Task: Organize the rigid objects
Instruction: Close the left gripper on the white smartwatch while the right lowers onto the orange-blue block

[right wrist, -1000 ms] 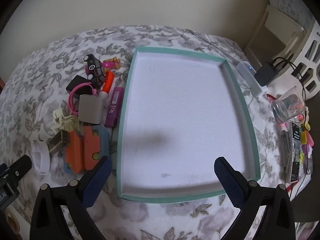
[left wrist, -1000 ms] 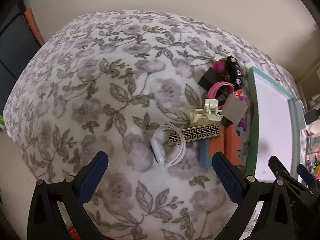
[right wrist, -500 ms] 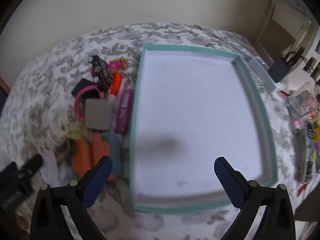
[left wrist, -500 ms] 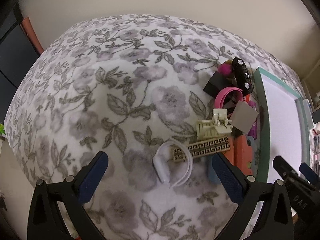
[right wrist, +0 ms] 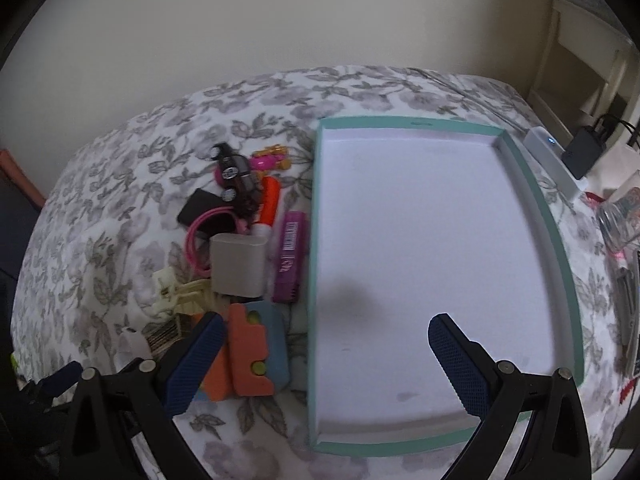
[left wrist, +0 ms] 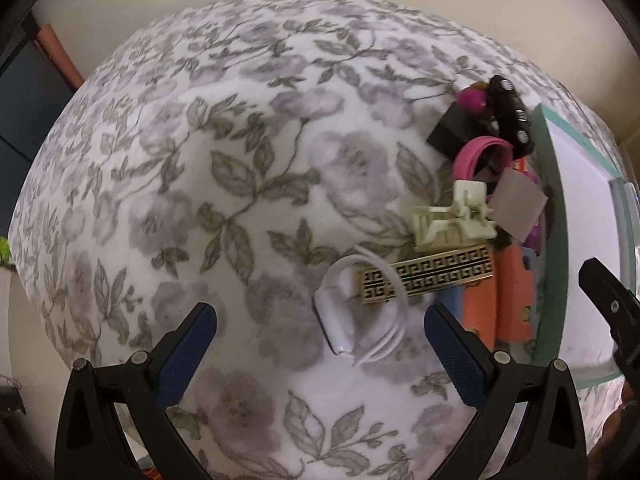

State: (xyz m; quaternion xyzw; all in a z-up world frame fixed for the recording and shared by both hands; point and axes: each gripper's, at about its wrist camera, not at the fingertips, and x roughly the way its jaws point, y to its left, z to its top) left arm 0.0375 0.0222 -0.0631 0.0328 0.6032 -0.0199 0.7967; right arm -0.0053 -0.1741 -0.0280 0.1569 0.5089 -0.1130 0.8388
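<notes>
A heap of small things lies on the floral cloth left of a teal-rimmed white tray point(right wrist: 560, 256); the tray rim point(left wrist: 556, 208) also shows at the right of the left wrist view. The heap holds a white coiled cable point(left wrist: 348, 312), a gold patterned bar point(left wrist: 428, 274), a cream plastic clip point(left wrist: 452, 224), a grey block point(right wrist: 238, 266), a pink loop point(right wrist: 196, 232), a purple stick point(right wrist: 290, 256), an orange marker point(right wrist: 270, 200), a black toy car point(right wrist: 236, 178) and orange foam pieces point(right wrist: 246, 352). My left gripper point(left wrist: 320, 332) hangs open just short of the cable. My right gripper point(right wrist: 322, 340) is open over the tray's near left rim.
A black adapter point(right wrist: 582, 150) with a white box point(right wrist: 554, 160) sits beyond the tray's right side, with a clear cup point(right wrist: 624, 216) and pens near it. A cream wall runs behind the table. Bare floral cloth point(left wrist: 180, 180) spreads left of the heap.
Both views have shifted: the left gripper has closed in on the cable and gold bar, and the right gripper has swung left, bringing the heap nearer its left finger.
</notes>
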